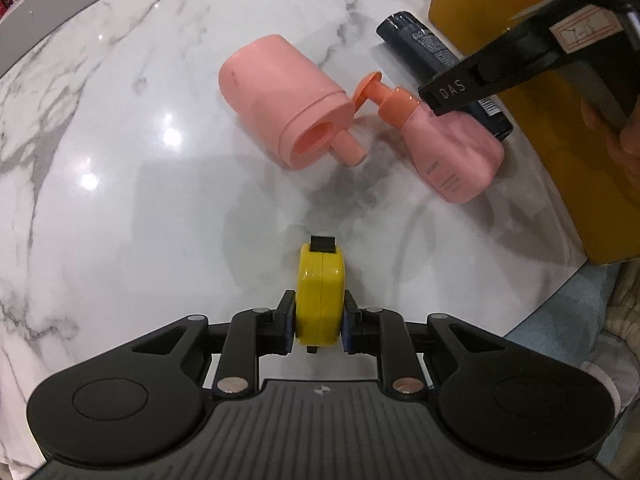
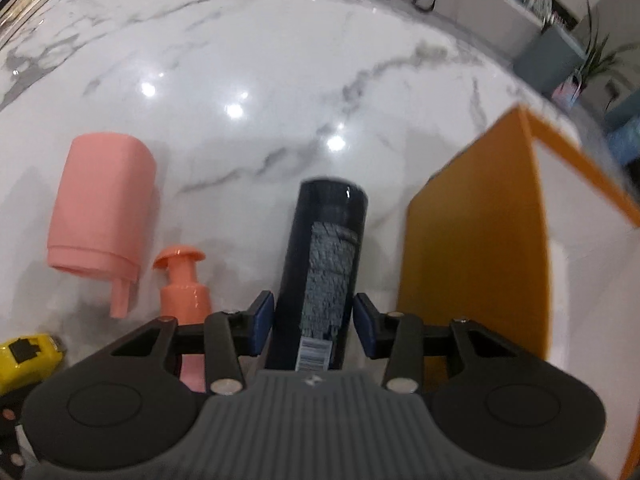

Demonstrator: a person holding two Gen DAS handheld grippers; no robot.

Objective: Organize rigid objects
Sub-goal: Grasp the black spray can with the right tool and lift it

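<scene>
Yellow tape measure (image 1: 321,300) clamped in L tool (image 1: 319,320); R tool (image 2: 314,322) open astride dark bottle (image 2: 320,264).

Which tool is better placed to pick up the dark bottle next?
Right. The right tool already straddles the dark bottle, pads flanking it but not visibly pressing, with the orange box just beside. The left tool is shut on the yellow tape measure, so it is occupied.
</scene>
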